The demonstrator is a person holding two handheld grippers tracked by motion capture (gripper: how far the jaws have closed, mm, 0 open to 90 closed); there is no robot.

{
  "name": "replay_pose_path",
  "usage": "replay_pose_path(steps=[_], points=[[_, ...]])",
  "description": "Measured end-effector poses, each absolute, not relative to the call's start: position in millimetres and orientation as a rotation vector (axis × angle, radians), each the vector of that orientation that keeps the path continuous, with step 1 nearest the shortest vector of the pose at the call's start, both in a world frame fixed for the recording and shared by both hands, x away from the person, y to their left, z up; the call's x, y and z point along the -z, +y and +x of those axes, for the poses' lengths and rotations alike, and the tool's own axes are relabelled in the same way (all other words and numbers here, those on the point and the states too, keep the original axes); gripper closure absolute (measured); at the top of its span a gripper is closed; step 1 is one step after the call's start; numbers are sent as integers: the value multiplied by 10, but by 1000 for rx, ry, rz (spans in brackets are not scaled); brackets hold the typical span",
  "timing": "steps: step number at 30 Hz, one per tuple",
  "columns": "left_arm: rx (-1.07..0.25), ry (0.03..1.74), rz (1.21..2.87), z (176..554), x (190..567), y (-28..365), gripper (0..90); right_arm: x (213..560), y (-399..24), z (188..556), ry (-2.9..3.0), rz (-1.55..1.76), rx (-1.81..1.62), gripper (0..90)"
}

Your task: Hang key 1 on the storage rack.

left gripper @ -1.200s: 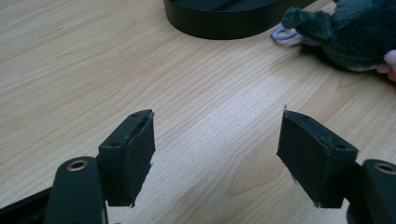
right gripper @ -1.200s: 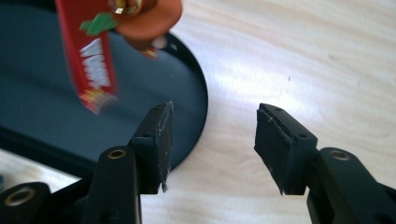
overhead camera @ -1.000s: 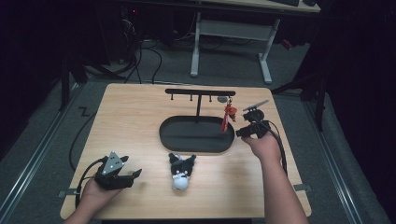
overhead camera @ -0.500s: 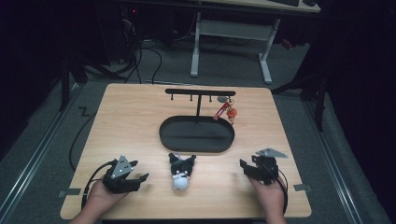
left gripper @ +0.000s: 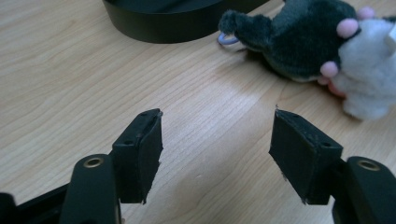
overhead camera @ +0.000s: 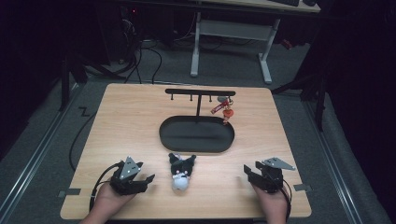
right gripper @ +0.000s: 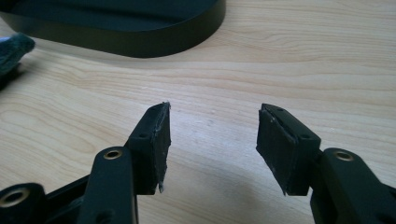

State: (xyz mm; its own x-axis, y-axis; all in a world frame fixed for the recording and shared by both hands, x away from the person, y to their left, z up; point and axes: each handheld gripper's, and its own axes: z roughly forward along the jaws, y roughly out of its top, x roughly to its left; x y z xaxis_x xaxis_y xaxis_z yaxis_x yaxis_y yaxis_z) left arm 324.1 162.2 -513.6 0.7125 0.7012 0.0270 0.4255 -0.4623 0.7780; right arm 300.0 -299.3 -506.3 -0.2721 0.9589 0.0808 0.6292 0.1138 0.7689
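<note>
A light wooden tabletop (overhead camera: 130,121) takes the middle of the frame. At its centre lies a black oval tray (overhead camera: 163,137). A black rack (overhead camera: 200,92) with small hooks rises from the tray's far side. A red keychain (overhead camera: 223,108) hangs from the right end of the rack. In the upper part, on the dark floor, stand a white desk frame (overhead camera: 229,28) and black cables (overhead camera: 140,60).

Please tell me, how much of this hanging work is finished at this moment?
Done: a red keychain hangs on the black rack. In hand: nothing; the left claw and right claw are open over bare table. Left: the plush toy lies on the table beside the left claw, not yet hung.
</note>
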Motion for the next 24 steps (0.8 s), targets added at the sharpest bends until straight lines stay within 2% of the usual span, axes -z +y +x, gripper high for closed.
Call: replay_pose_path(steps=[3,11,15,20,24], points=[[-411,841,2115,3229,5128,1552,431,5057,-2960,3002,1969,1522,-989,447],[-378,808,2092,3275,5116,1330,840,5048,-2899,3013,1989,1503,-1015,455],[-387,781,2159,3268,5169,1109,865,5031,-2928,3004,1983,1502,-1030,466],[-374,802,2158,3320,5172,824,865,5006,-2998,2993,1966,1521,-1080,477],[-347,724,2198,3254,5173,473,859,4996,-3043,2976,1962,1515,-1098,478]])
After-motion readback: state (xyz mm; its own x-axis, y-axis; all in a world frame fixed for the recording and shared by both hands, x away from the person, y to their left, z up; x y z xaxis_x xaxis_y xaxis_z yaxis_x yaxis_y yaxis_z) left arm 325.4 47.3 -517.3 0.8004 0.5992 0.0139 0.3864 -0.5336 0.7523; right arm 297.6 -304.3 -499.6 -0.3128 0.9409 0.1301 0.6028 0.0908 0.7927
